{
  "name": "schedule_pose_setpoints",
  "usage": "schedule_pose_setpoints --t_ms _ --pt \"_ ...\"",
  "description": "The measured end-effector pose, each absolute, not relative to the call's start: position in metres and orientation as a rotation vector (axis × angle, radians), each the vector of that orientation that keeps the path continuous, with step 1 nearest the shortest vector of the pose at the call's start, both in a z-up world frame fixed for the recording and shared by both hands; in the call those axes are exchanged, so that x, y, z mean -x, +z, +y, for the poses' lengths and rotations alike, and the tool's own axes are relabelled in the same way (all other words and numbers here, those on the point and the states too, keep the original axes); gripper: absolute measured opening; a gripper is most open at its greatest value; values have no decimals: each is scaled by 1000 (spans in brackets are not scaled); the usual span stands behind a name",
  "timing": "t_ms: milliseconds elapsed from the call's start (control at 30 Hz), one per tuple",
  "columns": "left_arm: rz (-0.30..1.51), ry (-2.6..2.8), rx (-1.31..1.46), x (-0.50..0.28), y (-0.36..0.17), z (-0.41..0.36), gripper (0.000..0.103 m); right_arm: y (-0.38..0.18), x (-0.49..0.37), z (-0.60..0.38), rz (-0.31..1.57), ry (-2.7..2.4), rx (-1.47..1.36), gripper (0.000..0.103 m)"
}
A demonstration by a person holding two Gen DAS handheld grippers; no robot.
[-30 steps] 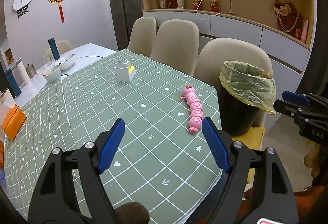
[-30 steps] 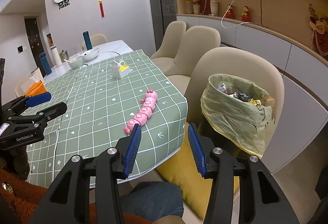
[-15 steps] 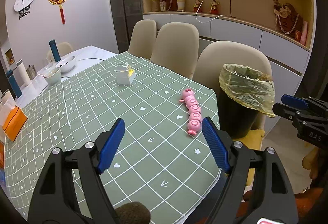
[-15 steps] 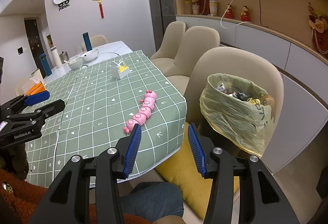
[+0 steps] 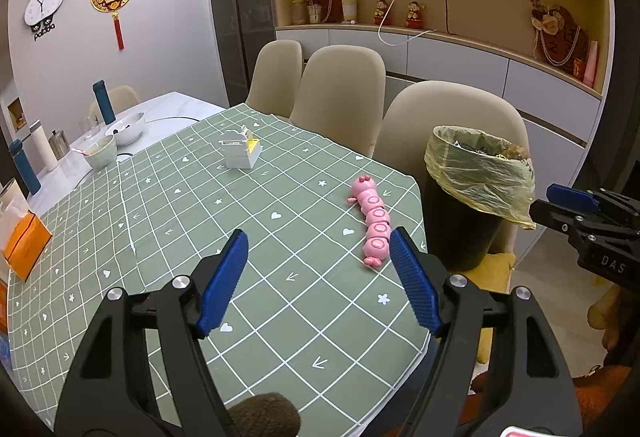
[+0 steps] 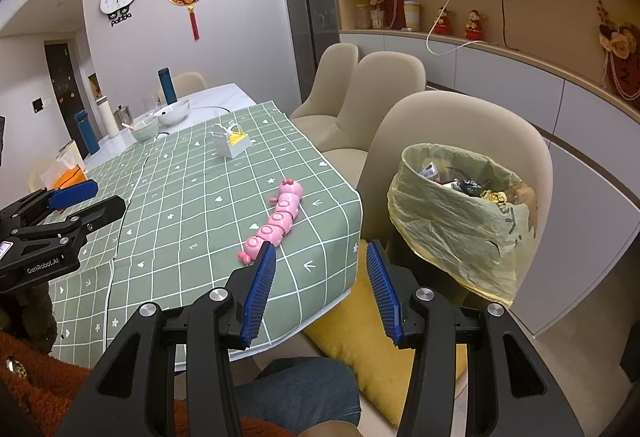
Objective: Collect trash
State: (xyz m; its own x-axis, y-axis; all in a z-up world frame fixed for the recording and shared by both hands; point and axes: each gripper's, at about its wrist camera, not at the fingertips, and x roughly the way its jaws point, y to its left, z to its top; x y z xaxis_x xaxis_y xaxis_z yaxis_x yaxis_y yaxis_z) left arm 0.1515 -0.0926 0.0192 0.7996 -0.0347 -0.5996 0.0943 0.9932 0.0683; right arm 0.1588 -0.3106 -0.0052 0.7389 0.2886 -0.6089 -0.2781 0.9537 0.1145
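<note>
Hovering over the green checked surface (image 5: 168,221), the left gripper (image 5: 316,277) has its jaws spread with nothing between them, having just narrowed a touch; the right gripper (image 6: 320,293) hangs spread and empty too. Just beyond lies the pink segmented plastic caterpillar toy (image 5: 374,221), near the surface's edge. It looks light, hard and jointed, likely to flop, so pinch a middle segment across its width. The black bin with its yellow bag (image 6: 460,213) stands close beside on a chair; the small white box (image 5: 240,153) sits well apart.
</note>
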Motion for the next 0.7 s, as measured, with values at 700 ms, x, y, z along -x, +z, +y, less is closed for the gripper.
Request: schedule_pose_setpoints --t_ms 700 --pt "646 -79 -99 -155 19 -96 69 -6 -161 -316 676 299 -26 45"
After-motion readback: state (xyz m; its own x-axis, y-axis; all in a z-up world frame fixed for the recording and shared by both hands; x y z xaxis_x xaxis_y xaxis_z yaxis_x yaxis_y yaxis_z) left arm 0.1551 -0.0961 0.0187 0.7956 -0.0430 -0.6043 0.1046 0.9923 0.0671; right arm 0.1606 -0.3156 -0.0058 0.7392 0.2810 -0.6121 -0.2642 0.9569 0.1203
